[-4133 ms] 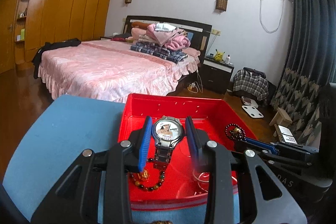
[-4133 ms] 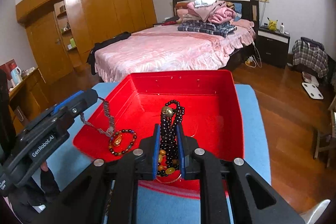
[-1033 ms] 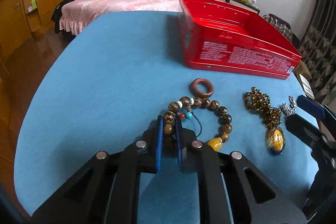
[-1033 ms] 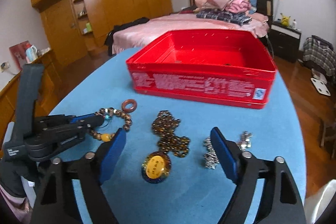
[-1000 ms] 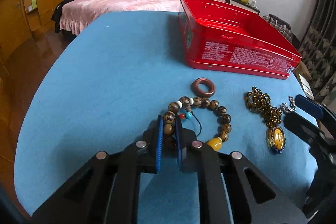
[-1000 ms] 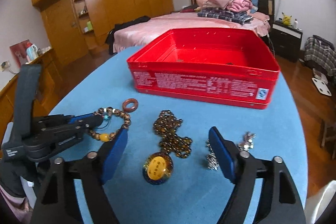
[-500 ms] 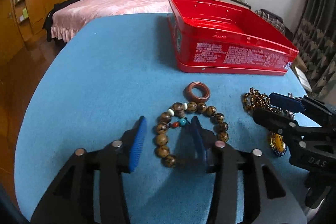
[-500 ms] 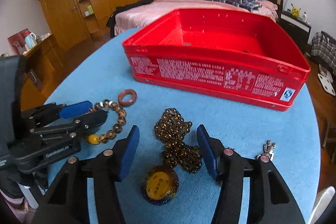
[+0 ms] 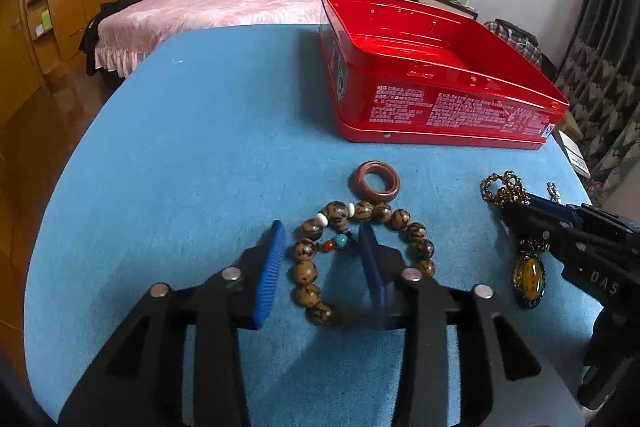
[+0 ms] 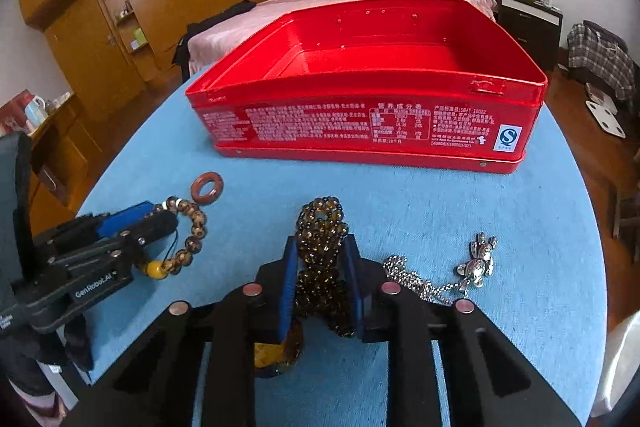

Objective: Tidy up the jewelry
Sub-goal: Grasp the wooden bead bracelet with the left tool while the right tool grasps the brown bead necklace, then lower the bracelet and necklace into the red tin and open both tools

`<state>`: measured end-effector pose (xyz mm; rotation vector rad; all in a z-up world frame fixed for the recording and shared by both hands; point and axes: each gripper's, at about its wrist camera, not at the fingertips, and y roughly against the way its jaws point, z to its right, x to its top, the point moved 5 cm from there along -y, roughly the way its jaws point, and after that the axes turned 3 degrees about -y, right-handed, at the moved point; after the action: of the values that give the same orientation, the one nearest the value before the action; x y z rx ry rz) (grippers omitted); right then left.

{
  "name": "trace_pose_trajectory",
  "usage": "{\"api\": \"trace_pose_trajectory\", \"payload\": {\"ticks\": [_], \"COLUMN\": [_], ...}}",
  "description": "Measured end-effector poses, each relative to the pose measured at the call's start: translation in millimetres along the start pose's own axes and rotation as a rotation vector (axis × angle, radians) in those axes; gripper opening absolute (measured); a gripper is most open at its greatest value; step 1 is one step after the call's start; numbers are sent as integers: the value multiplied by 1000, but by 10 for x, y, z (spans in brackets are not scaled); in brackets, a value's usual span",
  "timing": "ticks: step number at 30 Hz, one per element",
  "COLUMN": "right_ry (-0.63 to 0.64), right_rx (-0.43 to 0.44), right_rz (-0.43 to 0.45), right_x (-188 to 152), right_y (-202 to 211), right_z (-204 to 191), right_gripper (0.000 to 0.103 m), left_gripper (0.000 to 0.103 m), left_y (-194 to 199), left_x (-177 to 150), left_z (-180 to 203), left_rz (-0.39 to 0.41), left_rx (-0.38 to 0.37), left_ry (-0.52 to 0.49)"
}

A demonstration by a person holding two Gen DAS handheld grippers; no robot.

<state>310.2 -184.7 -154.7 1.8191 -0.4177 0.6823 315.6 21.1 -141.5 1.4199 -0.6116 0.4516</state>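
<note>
A brown wooden bead bracelet [image 9: 362, 251] lies on the blue table; my left gripper [image 9: 324, 263] is open, its fingers astride the bracelet's left side. The bracelet also shows in the right wrist view [image 10: 188, 235]. A dark bead necklace with an amber pendant [image 10: 320, 255] lies between the fingers of my right gripper [image 10: 320, 279], which is narrowed around the bead strand without clearly pinching it. The pendant shows in the left wrist view [image 9: 529, 279]. A brown ring [image 9: 374, 181] lies near the red tin box [image 9: 440, 83].
A silver chain with a bear charm [image 10: 460, 271] lies right of the right gripper. The red box [image 10: 372, 99] stands open at the far side of the table. A bed, wardrobe and curtains lie beyond the table edge.
My left gripper has opened off the bead bracelet, which stays on the table. My right gripper has moved forward over the dark necklace and narrowed around it.
</note>
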Motion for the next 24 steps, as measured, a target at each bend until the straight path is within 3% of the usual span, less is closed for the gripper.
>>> {"api": "trace_pose_trajectory", "payload": {"ticks": [3,7,8,10,11,12,24], "right_ry": [16,26,19,-7,-17,-24,-26], "right_rx": [-18,-35,-31,-17,-11,-8,36], "right_rz": [-5,-2,0,9,14,22,98], "right_x": [-11,-19,-16,-23,-26,-29,91], "right_y": [-11,-24,-23,5,20,45,428], "right_z": [-18,-50,-43,-16,-12,-4,-8], "right_gripper": [25,24,24,21,21,21,17], "left_gripper": [53,54,50,32,16,10,10], "left_y": [-33,-61,-59,-39,-29,-23,375], "left_x": [5,5,10,26,25,20,95], "left_z": [57,106,99,49,20,-6,105], "left_rz": [-11,-20,-19,-12,-9,-8,100], "left_rx": [-3,10,13,24,16,4,-65], "left_ry": [-31,-55,-51,-24,-9,6,42]}}
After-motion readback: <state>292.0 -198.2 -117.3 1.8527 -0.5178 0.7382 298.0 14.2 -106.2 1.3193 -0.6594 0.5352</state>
